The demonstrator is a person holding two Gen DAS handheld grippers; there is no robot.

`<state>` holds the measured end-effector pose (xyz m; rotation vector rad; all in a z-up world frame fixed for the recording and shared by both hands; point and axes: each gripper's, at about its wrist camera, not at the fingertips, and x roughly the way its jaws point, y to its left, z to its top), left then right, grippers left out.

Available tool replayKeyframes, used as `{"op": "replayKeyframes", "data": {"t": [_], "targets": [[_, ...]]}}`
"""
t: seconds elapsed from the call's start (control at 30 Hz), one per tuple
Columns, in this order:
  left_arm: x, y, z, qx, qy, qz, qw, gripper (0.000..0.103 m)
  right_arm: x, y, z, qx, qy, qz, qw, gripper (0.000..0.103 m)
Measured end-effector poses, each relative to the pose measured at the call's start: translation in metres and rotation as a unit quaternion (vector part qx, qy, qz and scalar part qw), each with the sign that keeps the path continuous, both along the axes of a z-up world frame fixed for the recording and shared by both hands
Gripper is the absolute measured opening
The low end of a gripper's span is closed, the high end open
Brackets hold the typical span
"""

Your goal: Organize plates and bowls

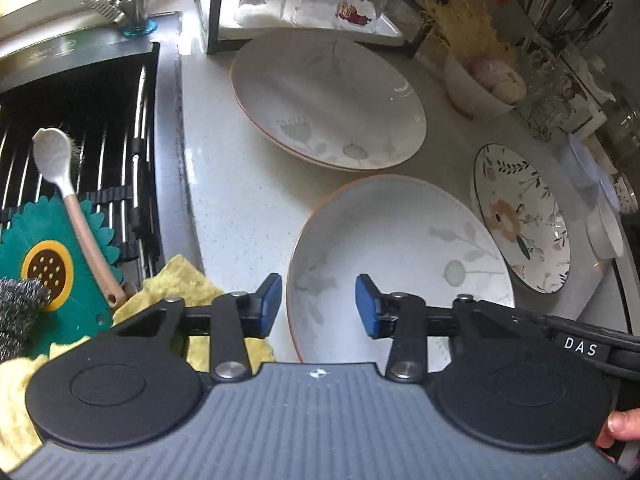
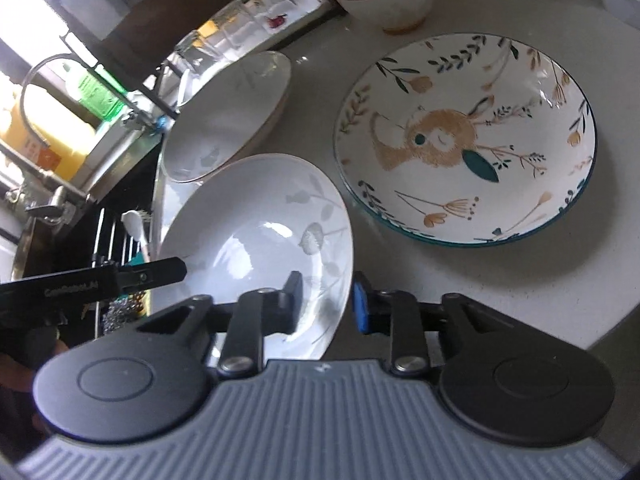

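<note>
Near white plate on bench, just right of sink; its near edge cut off behind gripper bodies. Left hand-held gripper straddles plate's left rim, pads apart, no contact visible: released. Right hand-held gripper straddles right rim; whether pads press, cannot tell. Second white plate behind, rabbit bowl right. Far-right items blurred.

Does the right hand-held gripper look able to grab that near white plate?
Probably yes: the right hand-held gripper already straddles the near white plate's rim, one finger inside, one outside, nothing between.
</note>
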<state>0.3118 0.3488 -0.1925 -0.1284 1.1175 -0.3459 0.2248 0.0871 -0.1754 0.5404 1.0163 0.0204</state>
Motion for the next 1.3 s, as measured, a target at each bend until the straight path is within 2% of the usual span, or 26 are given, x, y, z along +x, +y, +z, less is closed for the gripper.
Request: {"op": "replayKeyframes", "data": {"t": [0.1,0.17,0.37,0.57,0.9,1.13,1.3], "targets": [[0.01,-0.001,-0.004,0.005,-0.002,-0.004,1.0,0.038,0.002,-0.004,-0.003,0.007,0.0,-0.005,1.0,0.019],[0.018,0.001,-0.006,-0.007,0.008,-0.001,0.9999,0.032,0.003,-0.008,-0.005,0.013,0.001,-0.01,1.0,0.014],[0.027,-0.013,-0.004,0.022,0.01,-0.037,0.999,0.032,-0.003,-0.006,-0.004,0.007,-0.009,-0.011,1.0,0.013],[0.023,-0.014,0.0,0.024,0.017,-0.046,0.9985,0.034,0.0,-0.009,0.001,0.006,-0.01,0.007,1.0,0.014],[0.016,-0.011,0.017,-0.014,0.042,-0.021,0.9988,0.035,0.005,-0.026,0.026,0.006,-0.052,0.018,0.998,0.014],[0.019,-0.028,0.042,-0.036,0.023,-0.02,0.9989,0.035,0.008,-0.047,0.045,-0.005,-0.072,0.018,0.997,0.013],[0.035,-0.049,0.057,-0.047,0.016,-0.024,0.9984,0.035,0.011,-0.065,0.054,-0.015,-0.081,0.019,0.996,0.014]]}}
